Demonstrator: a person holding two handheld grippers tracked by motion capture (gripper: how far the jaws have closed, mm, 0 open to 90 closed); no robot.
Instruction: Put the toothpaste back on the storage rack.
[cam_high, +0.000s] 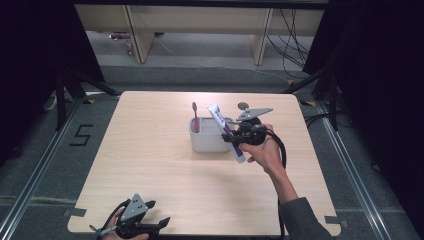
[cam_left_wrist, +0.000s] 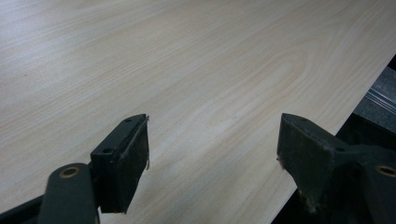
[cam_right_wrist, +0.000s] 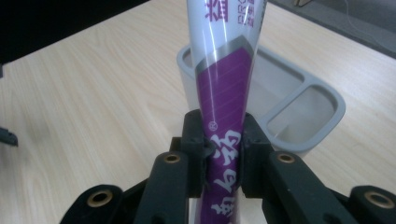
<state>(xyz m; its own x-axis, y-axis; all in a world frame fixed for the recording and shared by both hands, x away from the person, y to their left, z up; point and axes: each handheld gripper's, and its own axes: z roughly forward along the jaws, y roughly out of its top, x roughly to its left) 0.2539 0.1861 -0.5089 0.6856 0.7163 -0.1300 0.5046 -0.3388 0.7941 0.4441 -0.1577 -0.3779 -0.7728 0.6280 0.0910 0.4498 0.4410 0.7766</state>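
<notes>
- Toothpaste tube, white and purple, is clamped between the two pads of the right gripper, tilted, its lower end hanging beside the right end of the grey holder.
- Holder stands near the middle of the desk, somewhat toward the far edge, with two compartments; a pink toothbrush stands upright in the left one.
- Left gripper sits at the desk's near edge, toward the left corner, jaws spread wide with nothing between them.
</notes>
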